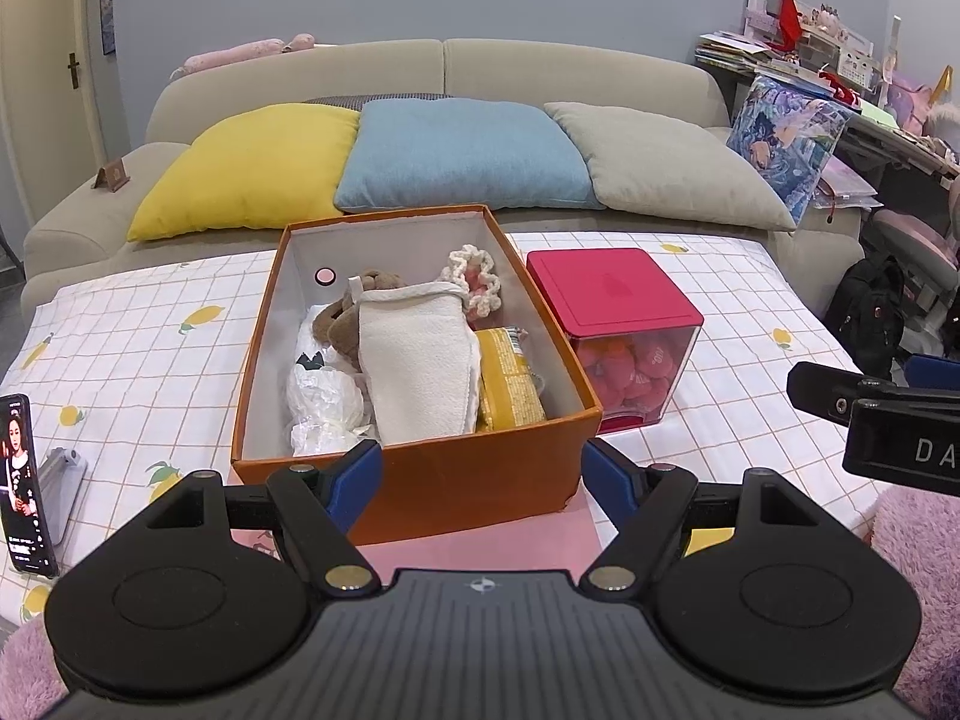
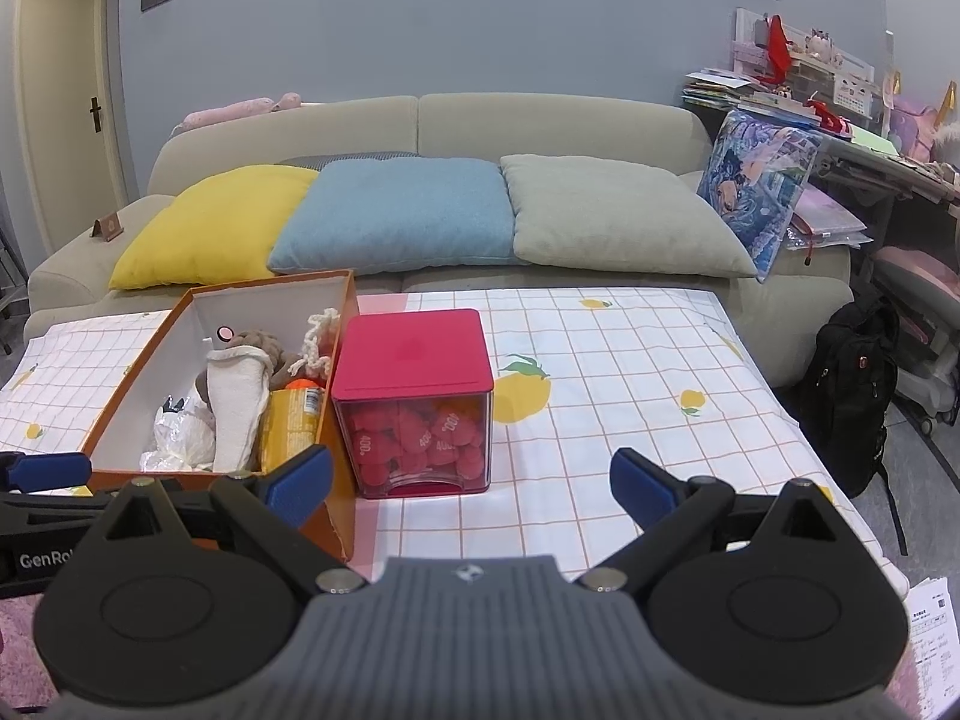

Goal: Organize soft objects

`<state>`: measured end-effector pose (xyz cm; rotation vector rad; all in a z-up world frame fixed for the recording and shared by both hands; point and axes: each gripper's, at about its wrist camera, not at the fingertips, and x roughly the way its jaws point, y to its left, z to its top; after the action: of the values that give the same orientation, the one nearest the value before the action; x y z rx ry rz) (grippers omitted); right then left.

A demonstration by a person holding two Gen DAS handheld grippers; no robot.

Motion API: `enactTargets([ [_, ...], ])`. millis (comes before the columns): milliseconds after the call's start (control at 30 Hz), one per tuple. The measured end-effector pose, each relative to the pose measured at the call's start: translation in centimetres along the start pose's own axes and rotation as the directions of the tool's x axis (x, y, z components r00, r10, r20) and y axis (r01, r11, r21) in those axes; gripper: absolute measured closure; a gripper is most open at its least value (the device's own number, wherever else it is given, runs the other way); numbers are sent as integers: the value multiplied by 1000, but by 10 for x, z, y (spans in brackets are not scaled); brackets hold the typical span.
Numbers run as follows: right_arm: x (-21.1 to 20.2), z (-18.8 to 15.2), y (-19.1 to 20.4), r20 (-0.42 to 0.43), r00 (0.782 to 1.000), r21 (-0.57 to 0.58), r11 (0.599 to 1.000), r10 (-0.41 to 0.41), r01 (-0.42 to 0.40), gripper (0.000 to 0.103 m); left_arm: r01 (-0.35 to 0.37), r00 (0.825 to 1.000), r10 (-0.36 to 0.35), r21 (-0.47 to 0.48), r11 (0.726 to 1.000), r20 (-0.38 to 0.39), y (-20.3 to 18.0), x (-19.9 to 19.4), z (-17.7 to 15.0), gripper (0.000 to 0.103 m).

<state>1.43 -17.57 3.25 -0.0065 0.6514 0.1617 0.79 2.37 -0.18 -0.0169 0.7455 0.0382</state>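
An open orange box [image 1: 420, 480] stands on the checked tablecloth in front of my left gripper [image 1: 483, 474], which is open and empty. In it lie a cream towel [image 1: 420, 360], a brown plush toy [image 1: 348, 318], a white plastic bag [image 1: 321, 396], a yellow packet [image 1: 510, 378] and a crocheted piece [image 1: 474, 276]. The box also shows in the right wrist view [image 2: 144, 360]. A clear cube bin with a red lid [image 2: 414, 354] holds red soft pieces [image 2: 420, 432]. My right gripper [image 2: 471, 480] is open and empty, just in front of the bin.
A sofa with yellow [image 2: 210, 222], blue [image 2: 396, 210] and grey [image 2: 612, 210] cushions stands behind the table. A phone on a stand [image 1: 24, 480] is at the left table edge. A black backpack [image 2: 852, 390] and a cluttered desk [image 2: 840, 120] are at the right.
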Motion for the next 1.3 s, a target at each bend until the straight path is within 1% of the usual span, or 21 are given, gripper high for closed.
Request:
enactTargets([
  [1067,2,0,2,-12,1000,-3,1000,-1,1,6,-1,1000,1,-4,1000,5,-1,-2,1,15],
  [1300,2,-1,2,-12,1000,-4,1000,-1,1,6,19,1000,-19,0,1000,12,-1,-4,1,15],
])
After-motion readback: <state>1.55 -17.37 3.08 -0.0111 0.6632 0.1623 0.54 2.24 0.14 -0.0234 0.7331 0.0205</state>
